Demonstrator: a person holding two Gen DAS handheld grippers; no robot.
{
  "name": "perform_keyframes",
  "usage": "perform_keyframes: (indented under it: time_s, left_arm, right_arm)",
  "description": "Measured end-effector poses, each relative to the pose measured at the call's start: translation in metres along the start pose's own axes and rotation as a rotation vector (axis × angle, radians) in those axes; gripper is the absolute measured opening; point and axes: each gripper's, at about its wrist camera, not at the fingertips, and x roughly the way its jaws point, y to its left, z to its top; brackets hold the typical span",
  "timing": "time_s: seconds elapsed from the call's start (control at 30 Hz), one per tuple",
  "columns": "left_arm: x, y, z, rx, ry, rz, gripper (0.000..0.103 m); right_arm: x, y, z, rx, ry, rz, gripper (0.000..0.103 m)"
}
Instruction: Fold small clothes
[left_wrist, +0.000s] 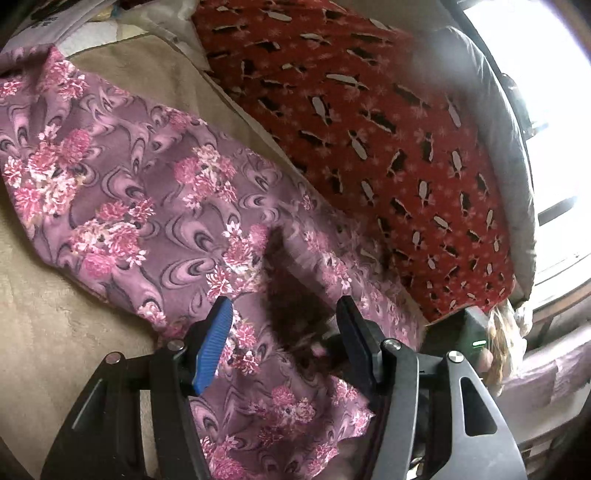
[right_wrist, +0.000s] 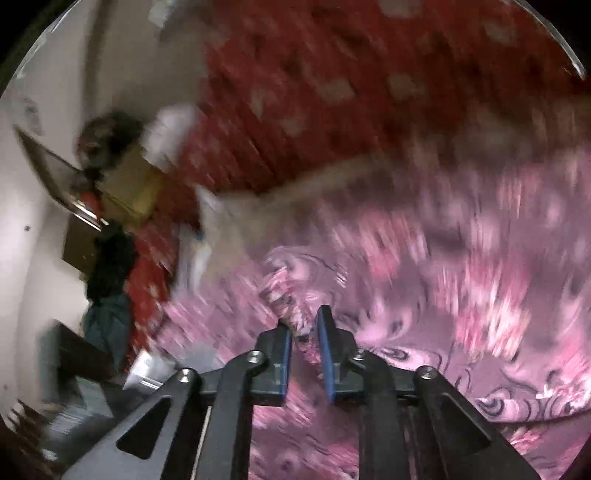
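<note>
Two claws in play, one garment. The floral cloth (left_wrist: 147, 192), purple with pink flowers, lies spread across a beige bed cover (left_wrist: 44, 332), running from the upper left of the left wrist view down to the bottom centre, just beside a red patterned blanket (left_wrist: 369, 129) in the upper right.

Left claw (left_wrist: 284, 314): wide apart, fingers standing either side of a dark hollow in the cloth near bottom centre. Nothing gripped; the blue pad (left_wrist: 214, 343) touches or nearly touches the fabric, which cannot be told for sure.

Right claw (right_wrist: 304, 328): narrow, with a bunch of the floral cloth (right_wrist: 461, 295) pinched between the pads at lower centre of the right wrist view. Judged to be holding an edge or corner.

Risks, as judgement only:
- Small pinch on the right; a quick pull could slip the cloth out.
- Left claw sits over a rumpled hollow, so closing there may catch two layers and give a crooked fold.
- Cloth edge lies close to the red blanket; a low grab could snag it too.

Hard to read:
- Right wrist view is heavily smeared; the clutter at left (right_wrist: 110, 206) is not identifiable.
- Which part of the garment the right claw holds is unclear.
- Lower end of the cloth is cut off by the left claw's frame.
- Window glare washes out the right edge of the left wrist view.
</note>
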Motion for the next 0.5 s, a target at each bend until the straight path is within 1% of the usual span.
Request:
perform_keyframes:
  time_s: [0.03, 0.1, 0.13, 0.17, 0.2, 0.23, 0.27, 0.33, 0.37, 0.4, 0.47, 0.5]
  left_arm:
    - [0.004, 0.000, -0.001, 0.002, 0.017, -0.002, 0.057]
    - [0.013, -0.001, -0.002, -0.006, 0.046, -0.015, 0.057]
    - [0.017, -0.003, -0.004, -0.010, 0.061, -0.024, 0.057]
    - [0.022, -0.005, -0.006, -0.012, 0.082, -0.033, 0.057]
    - [0.026, -0.008, -0.009, -0.006, 0.099, -0.040, 0.057]
    - [0.029, -0.012, -0.011, 0.004, 0.110, -0.039, 0.057]
    - [0.030, -0.016, -0.014, 0.015, 0.114, -0.032, 0.058]
    - [0.034, -0.022, -0.018, 0.038, 0.115, -0.006, 0.066]
    - [0.038, -0.023, -0.020, 0.043, 0.114, 0.014, 0.069]
    - [0.043, -0.023, -0.021, 0.039, 0.115, 0.035, 0.069]
    - [0.052, -0.019, -0.023, 0.022, 0.114, 0.063, 0.068]
    - [0.053, -0.018, -0.024, 0.011, 0.101, 0.066, 0.066]
  right_arm:
    - [-0.001, -0.004, -0.005, 0.000, 0.006, 0.020, 0.018]
    - [-0.019, -0.006, -0.012, -0.027, -0.017, 0.034, 0.021]
    - [-0.030, -0.007, -0.016, -0.043, -0.025, 0.024, 0.030]
    - [-0.042, -0.008, -0.020, -0.055, -0.042, -0.002, 0.048]
    - [-0.058, -0.012, -0.025, -0.072, -0.076, -0.023, 0.054]
    - [-0.073, -0.017, -0.031, -0.086, -0.100, -0.040, 0.057]
    - [-0.088, -0.023, -0.035, -0.095, -0.119, -0.060, 0.057]
    - [-0.116, -0.040, -0.042, -0.087, -0.167, -0.105, 0.057]
    - [-0.136, -0.053, -0.045, -0.070, -0.214, -0.131, 0.057]
    - [-0.149, -0.063, -0.044, -0.050, -0.256, -0.158, 0.057]
    - [-0.188, -0.090, -0.042, 0.024, -0.376, -0.228, 0.057]
    - [-0.207, -0.106, -0.040, 0.068, -0.441, -0.268, 0.057]
